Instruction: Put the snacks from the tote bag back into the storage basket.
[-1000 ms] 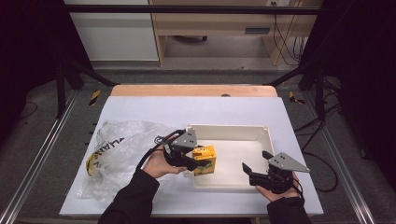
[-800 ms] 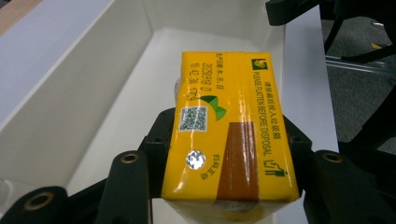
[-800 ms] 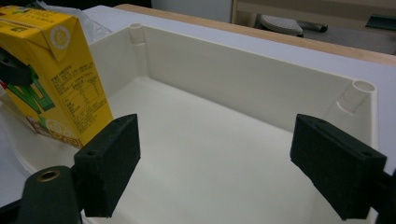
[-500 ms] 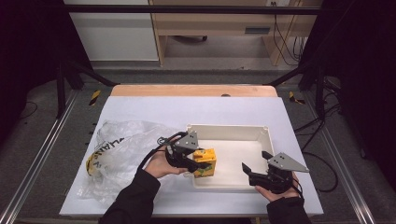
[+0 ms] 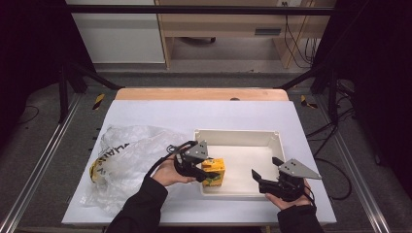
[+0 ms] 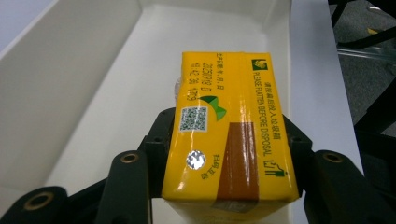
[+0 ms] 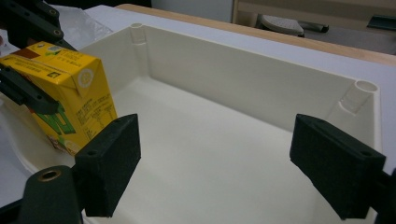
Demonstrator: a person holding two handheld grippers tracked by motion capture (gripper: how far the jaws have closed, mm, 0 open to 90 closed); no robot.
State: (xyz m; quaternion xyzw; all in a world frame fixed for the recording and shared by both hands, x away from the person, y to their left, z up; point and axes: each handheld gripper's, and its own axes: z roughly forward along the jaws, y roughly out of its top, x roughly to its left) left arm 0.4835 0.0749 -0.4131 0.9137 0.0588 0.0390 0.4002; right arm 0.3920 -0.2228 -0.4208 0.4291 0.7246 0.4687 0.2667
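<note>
- The yellow drink carton (image 5: 214, 171) sits at the lower centre of the high view, over the lower left corner of the white tray (image 5: 276, 140), clamped by the left gripper (image 5: 203, 173).
- The left gripper view shows the carton (image 6: 229, 135) from above, at frame centre: both black jaws press against its two long sides. Its top face carries a QR code, a silver foil dot, a brown stripe and the print "PLEASE FLATTEN BEFORE DISPOSAL". None of this print is legible in the high view.
- The right gripper view shows the carton (image 7: 65, 93) at the left edge of the frame, tilted, with its lower end close to the tray floor; whether it touches the floor cannot be determined. This view also shows the folded corner flap and a green graphic on the carton's side face.
- The right gripper (image 5: 265, 178) is at the lower right of the high view, at the tray's near rim. In the right gripper view its fingers (image 7: 109, 161) are spread wide, with nothing between them, directed into the tray (image 7: 243, 84).
- The tray's two cylindrical corner posts are visible in the right gripper view.
- A crumpled clear plastic bag (image 5: 121, 160) lies at the left of the high view, just beside the person's left hand (image 5: 170, 172).
- The table (image 5: 204, 114) has a white cover; a wooden edge strip runs along its far side.
- Beyond it: a grey floor, dark frame struts, wooden furniture and hanging cables at the upper right.
</note>
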